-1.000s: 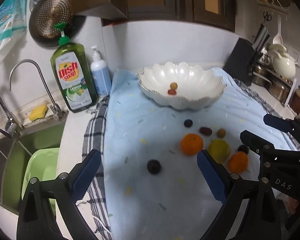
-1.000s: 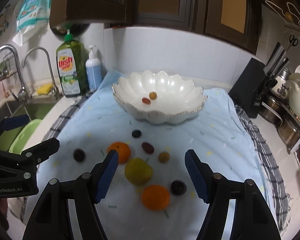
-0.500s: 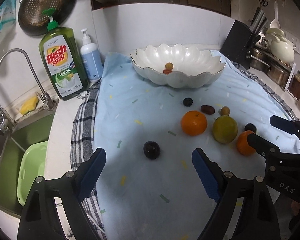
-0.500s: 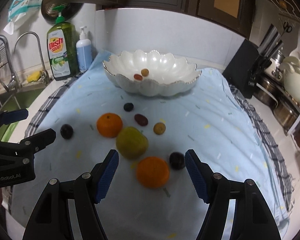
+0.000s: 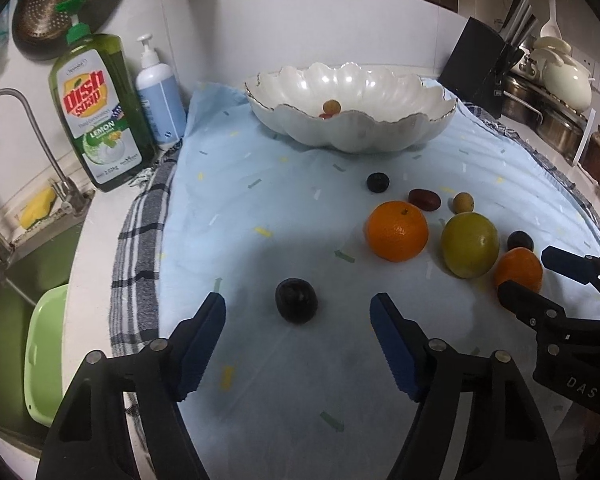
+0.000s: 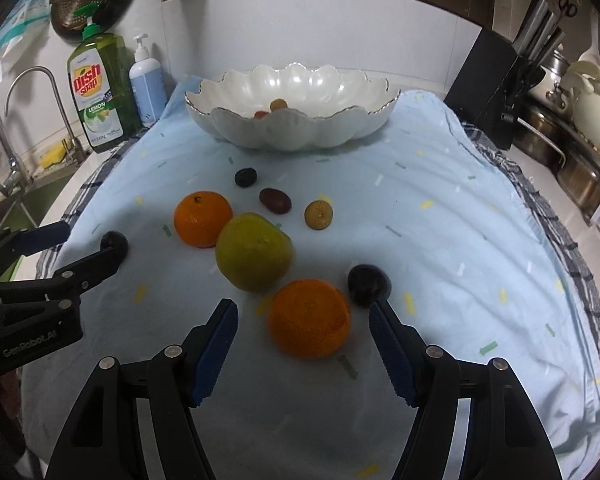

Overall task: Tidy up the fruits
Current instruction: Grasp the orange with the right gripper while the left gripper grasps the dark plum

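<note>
A white scalloped bowl [image 5: 396, 136] [image 6: 320, 136] at the back of the blue cloth holds two small fruits [image 5: 331, 106]. On the cloth lie two oranges [image 6: 203, 219] [image 6: 309, 323], a yellow-green fruit [image 6: 253, 252], dark plums [image 5: 296, 300] [image 6: 369, 284] [image 6: 245, 177], a red date [image 6: 275, 201] and a small yellow fruit [image 6: 318, 215]. My left gripper [image 5: 298, 310] is open, with a dark plum between its fingertips. My right gripper [image 6: 303, 312] is open, with the near orange between its fingertips.
A dish soap bottle [image 5: 96, 116] and a pump bottle [image 5: 160, 104] stand at the back left beside a sink [image 5: 16, 280] with a green tub. A knife block [image 6: 496, 92], pots and a white teapot [image 6: 592, 112] stand at the right.
Both grippers have moved down and forward towards the cloth. The plum now sits between the left fingers and the near orange between the right fingers. Both stay open.
</note>
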`<state>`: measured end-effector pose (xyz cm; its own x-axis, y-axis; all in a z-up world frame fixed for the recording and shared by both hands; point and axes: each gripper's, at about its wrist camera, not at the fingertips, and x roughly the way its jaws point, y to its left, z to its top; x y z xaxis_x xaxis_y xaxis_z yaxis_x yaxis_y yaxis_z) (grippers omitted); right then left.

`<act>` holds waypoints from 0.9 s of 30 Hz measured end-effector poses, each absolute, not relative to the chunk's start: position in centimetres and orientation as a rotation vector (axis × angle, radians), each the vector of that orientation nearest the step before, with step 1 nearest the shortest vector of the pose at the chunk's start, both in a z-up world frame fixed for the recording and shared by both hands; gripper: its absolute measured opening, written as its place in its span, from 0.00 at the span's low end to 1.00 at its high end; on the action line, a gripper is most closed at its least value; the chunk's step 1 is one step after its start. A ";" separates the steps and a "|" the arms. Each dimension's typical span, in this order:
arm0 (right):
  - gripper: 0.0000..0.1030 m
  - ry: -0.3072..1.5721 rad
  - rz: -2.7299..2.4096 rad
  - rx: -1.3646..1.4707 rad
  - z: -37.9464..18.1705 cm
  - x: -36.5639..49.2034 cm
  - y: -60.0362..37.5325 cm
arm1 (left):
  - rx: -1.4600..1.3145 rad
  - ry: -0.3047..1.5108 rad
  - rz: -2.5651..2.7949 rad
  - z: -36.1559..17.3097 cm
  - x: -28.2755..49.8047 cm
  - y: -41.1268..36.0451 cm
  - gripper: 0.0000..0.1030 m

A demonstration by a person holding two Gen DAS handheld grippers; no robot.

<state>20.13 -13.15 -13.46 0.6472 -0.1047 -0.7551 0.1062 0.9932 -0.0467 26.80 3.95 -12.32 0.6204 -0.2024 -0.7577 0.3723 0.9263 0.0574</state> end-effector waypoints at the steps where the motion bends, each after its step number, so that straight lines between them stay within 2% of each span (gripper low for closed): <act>1: 0.67 0.862 -0.120 0.002 -13.6 20.2 -13.1 | 0.217 0.843 -0.333 -12.5 27.0 3.9 0.68; 5: 0.66 0.877 -0.120 0.011 -14.0 20.5 -13.3 | 0.212 0.854 -0.333 -13.1 27.6 3.6 0.61; 10: 0.56 0.892 -0.123 0.017 -14.3 20.8 -13.8 | 0.193 0.875 -0.336 -13.7 28.0 3.5 0.55; 15: 0.45 0.904 -0.116 0.025 -14.7 21.0 -14.0 | 0.166 0.896 -0.331 -14.2 28.5 3.7 0.41; 20: 0.44 0.900 -0.110 0.009 -14.7 21.0 -13.8 | 0.166 0.894 -0.321 -14.3 28.6 3.6 0.26; 27: 0.43 0.887 -0.105 0.018 -14.2 20.8 -13.9 | 0.164 0.890 -0.327 -14.0 28.4 3.7 0.25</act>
